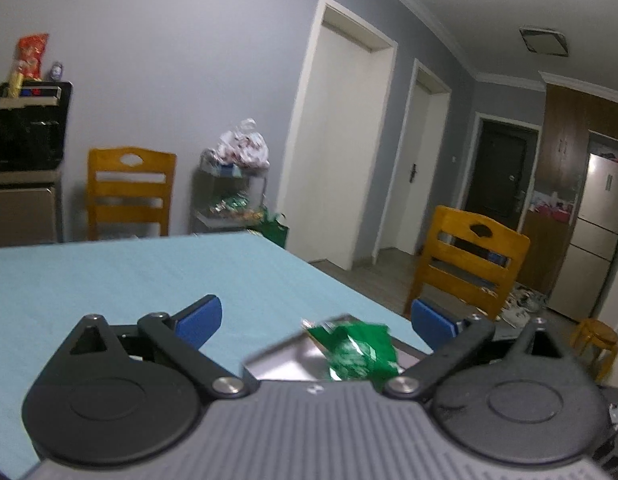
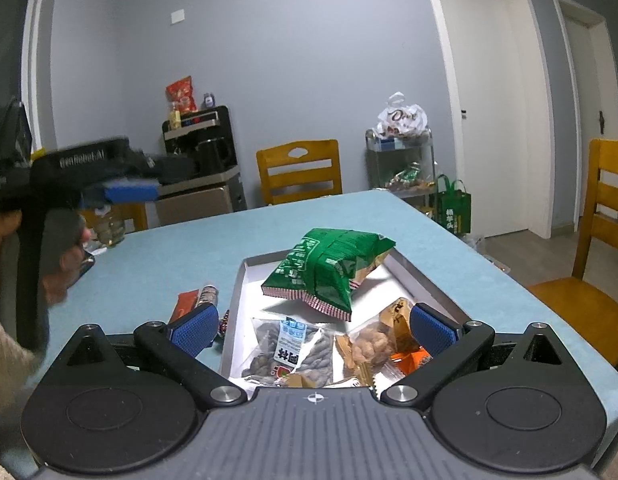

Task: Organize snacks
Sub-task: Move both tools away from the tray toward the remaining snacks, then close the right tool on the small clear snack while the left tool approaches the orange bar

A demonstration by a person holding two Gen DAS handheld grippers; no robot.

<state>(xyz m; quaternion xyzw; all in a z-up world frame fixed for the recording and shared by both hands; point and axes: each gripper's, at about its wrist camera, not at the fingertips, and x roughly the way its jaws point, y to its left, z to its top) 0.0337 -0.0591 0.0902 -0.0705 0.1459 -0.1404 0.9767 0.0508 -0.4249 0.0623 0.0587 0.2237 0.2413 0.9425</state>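
Note:
A green snack bag [image 2: 329, 266] lies in the grey tray [image 2: 425, 284] on the blue table, above a clear twist-snack packet [image 2: 287, 350] and orange-wrapped snacks [image 2: 389, 346]. An orange packet [image 2: 187, 304] and a small can [image 2: 209, 294] lie on the table left of the tray. My right gripper [image 2: 313, 330] is open and empty over the tray's near end. My left gripper [image 1: 315, 318] is open and empty, above the green bag [image 1: 359, 350] and tray [image 1: 277, 360]; it also shows in the right wrist view [image 2: 129, 192], held up at the left.
The blue table [image 1: 129, 280] ends at the right near a wooden chair [image 1: 469, 264]. Another chair [image 2: 299, 172], a metal cart with bags [image 2: 401, 160] and a black appliance on a cabinet [image 2: 201, 148] stand along the far wall. A glass jar [image 2: 109, 228] sits at the table's left.

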